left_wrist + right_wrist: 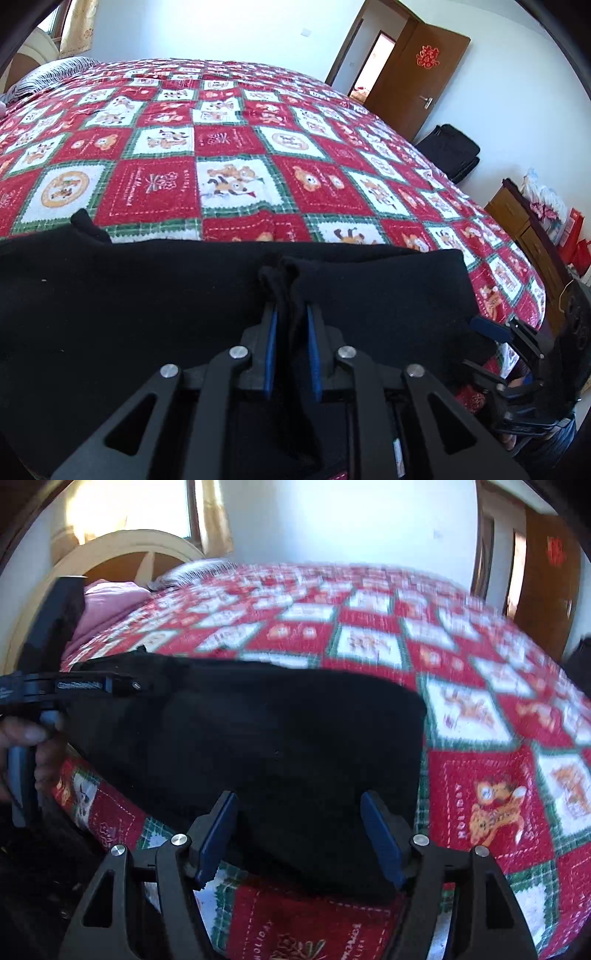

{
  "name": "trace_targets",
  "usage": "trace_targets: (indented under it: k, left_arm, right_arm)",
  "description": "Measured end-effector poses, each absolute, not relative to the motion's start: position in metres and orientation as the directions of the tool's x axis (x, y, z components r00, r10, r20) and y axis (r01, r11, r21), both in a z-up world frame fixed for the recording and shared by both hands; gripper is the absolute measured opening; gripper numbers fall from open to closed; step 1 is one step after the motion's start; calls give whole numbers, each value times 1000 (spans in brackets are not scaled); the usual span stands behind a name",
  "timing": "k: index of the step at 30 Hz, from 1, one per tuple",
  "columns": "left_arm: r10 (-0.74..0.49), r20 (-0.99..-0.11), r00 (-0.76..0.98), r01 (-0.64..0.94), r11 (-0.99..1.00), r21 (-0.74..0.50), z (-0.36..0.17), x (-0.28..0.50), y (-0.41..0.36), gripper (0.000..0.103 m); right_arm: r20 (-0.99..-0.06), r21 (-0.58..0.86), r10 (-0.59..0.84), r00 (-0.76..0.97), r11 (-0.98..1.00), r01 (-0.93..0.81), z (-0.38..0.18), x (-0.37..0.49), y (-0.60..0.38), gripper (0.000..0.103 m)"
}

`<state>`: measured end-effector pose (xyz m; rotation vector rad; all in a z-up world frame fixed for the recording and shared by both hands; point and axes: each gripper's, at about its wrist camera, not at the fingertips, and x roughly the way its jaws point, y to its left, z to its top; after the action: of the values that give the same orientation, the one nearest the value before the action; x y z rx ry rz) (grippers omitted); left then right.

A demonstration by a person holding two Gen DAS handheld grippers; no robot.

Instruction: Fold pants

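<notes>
Bedspread (229, 147), quilted in red, white and green squares, left wide room beyond the pants (147, 295), which lay matte black and flat near its front edge. My left gripper (291, 314) pinched a fabric ridge; my right gripper (299, 801) stood open over them.

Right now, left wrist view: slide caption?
Left tool pinching a fold of black pants on a red checked bedspread.

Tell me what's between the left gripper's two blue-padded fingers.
A bunched fold of the black fabric pants, pinched between the fingers, shown in the left wrist view.
</notes>
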<state>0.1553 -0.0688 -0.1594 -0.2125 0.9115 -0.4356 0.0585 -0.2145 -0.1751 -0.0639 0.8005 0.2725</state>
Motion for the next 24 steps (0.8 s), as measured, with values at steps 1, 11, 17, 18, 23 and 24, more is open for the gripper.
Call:
trace_targets:
  k: [1, 11, 17, 18, 23, 24]
  left_arm:
    - [-459, -713, 530, 273, 889, -368, -160, 156, -68, 21]
    - [-342, -683, 646, 205, 939, -276, -139, 142, -24, 68]
    - [-223, -688, 691, 97, 971, -218, -144, 138, 15, 68]
    - [-208, -691, 692, 86, 975, -207, -145, 138, 17, 70]
    - [-157, -681, 715, 70, 986, -153, -144, 131, 25, 73]
    - [-156, -680, 716, 70, 986, -152, -144, 131, 27, 73]
  right_arm:
    - [-700, 77, 248, 670, 959, -274, -170, 56, -215, 70]
    - [-629, 164, 347, 696, 934, -317, -147, 83, -170, 70]
    - [-695, 197, 454, 558, 866, -459, -172, 96, -110, 70]
    - [-714, 198, 455, 532, 860, -470, -179, 98, -103, 70]
    - [-688, 162, 463, 560, 849, -503, -172, 90, -84, 70]
    - [-683, 183, 480, 550, 842, -507, -170, 89, -85, 70]
